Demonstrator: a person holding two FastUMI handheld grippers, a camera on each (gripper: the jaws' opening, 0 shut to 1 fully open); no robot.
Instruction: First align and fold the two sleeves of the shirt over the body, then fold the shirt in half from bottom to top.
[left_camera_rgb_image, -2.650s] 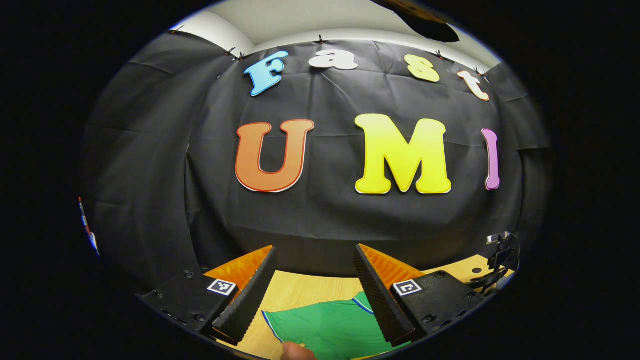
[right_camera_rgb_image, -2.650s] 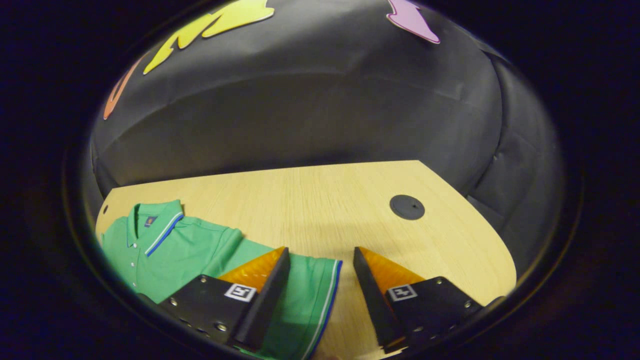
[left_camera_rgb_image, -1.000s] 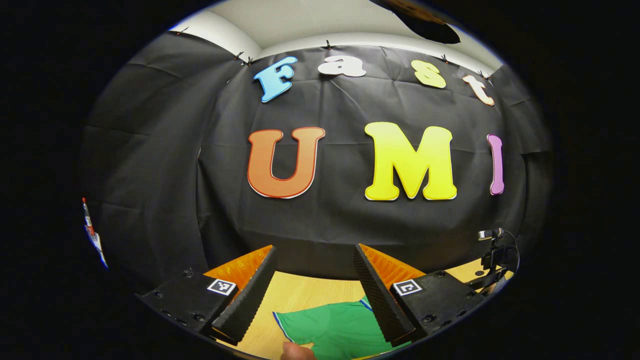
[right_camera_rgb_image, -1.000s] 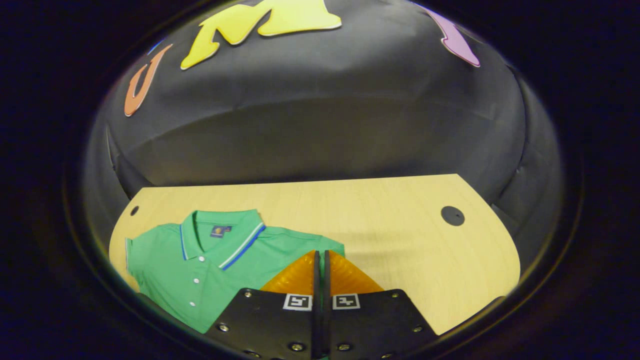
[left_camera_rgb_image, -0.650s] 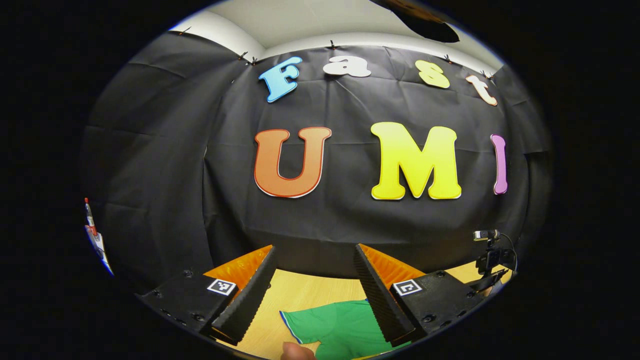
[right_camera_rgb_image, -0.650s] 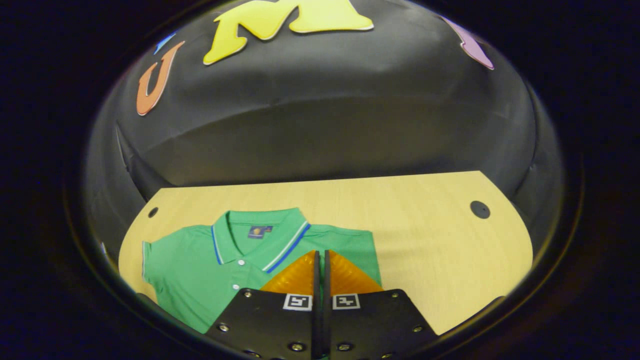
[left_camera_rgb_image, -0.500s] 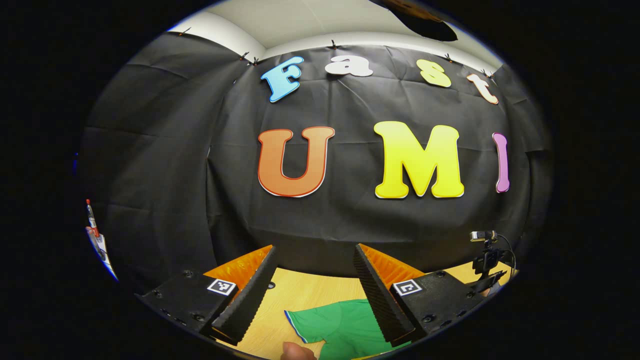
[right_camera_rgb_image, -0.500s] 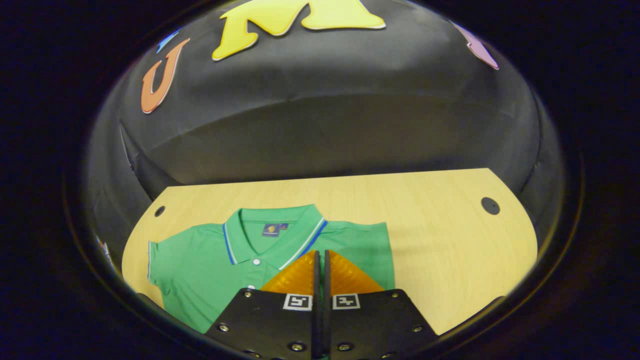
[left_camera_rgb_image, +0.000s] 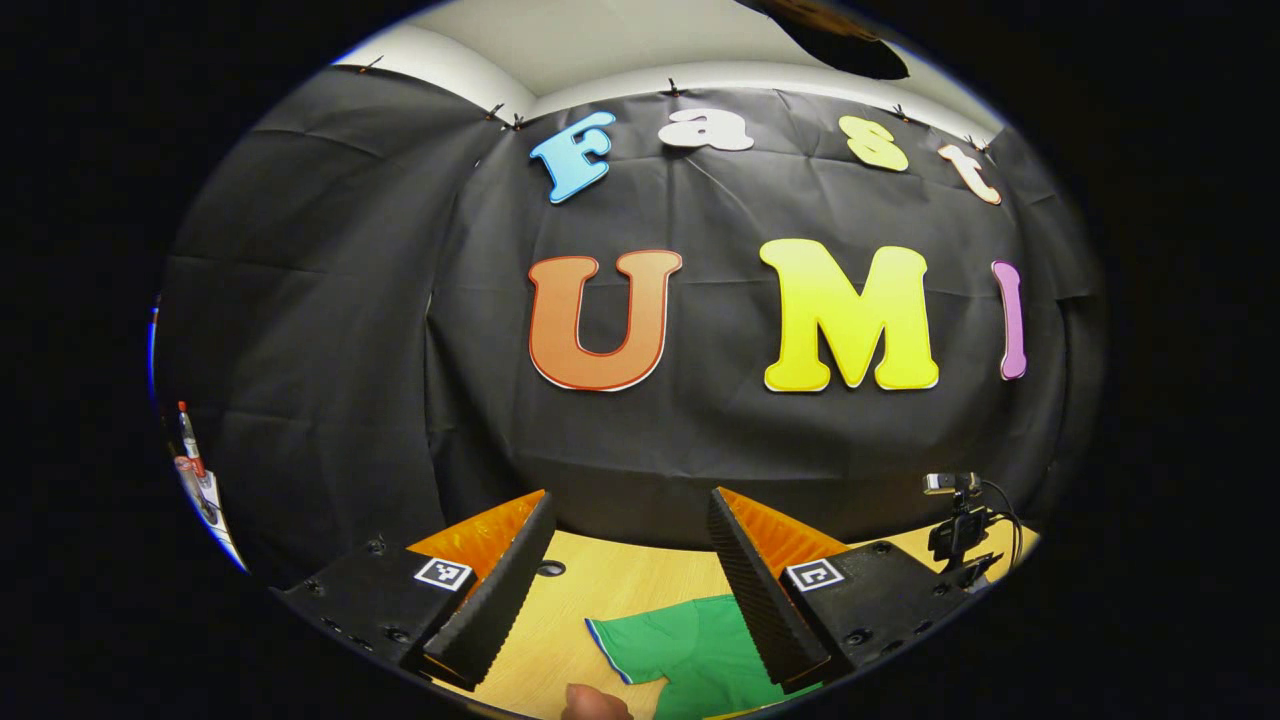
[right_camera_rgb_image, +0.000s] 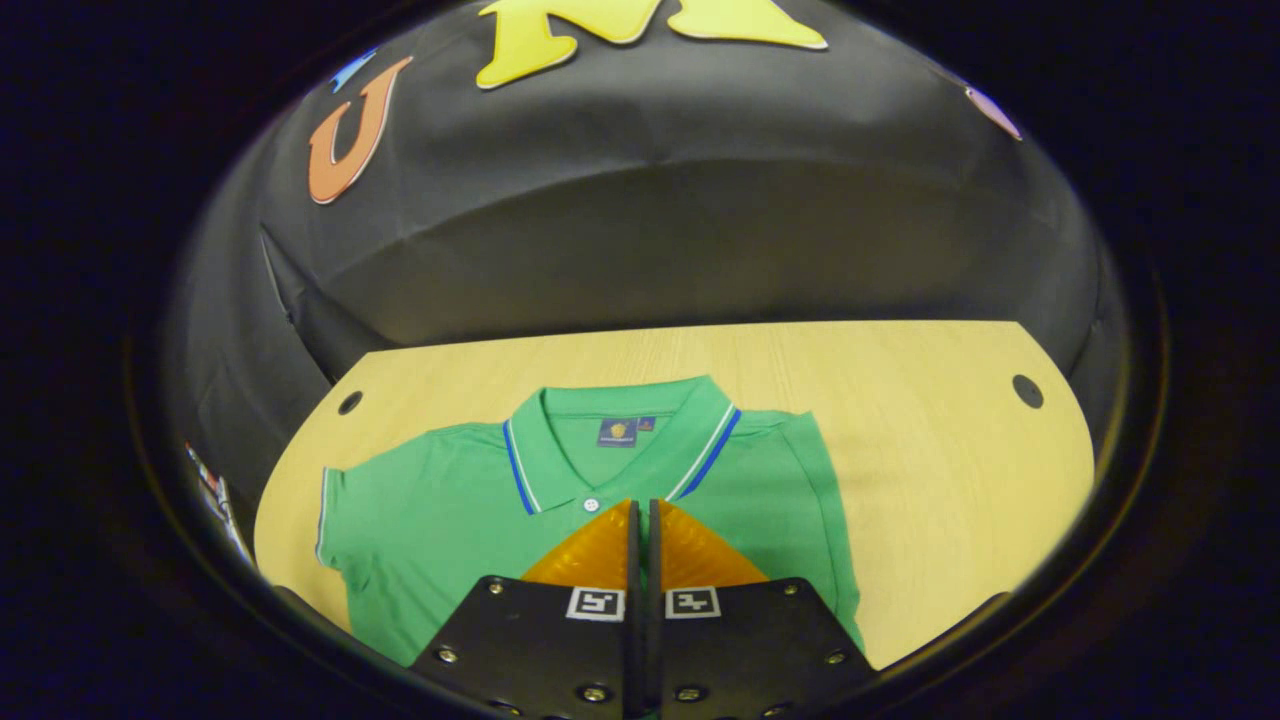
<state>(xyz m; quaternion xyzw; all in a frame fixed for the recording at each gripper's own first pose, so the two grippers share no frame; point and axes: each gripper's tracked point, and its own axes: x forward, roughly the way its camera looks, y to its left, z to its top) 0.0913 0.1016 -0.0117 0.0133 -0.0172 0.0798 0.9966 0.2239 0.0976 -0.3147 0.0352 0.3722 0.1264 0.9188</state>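
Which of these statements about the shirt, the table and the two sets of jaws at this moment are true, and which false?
1. The shirt is green with a blue-and-white striped collar. True.
2. The left gripper has its jaws closed tight. False: they stand wide apart, with the table between them.
3. The right gripper has its jaws together over the shirt. True.
4. The shirt lies face down. False: its collar and buttons face up.
5. The table is glass. False: it is light wood.
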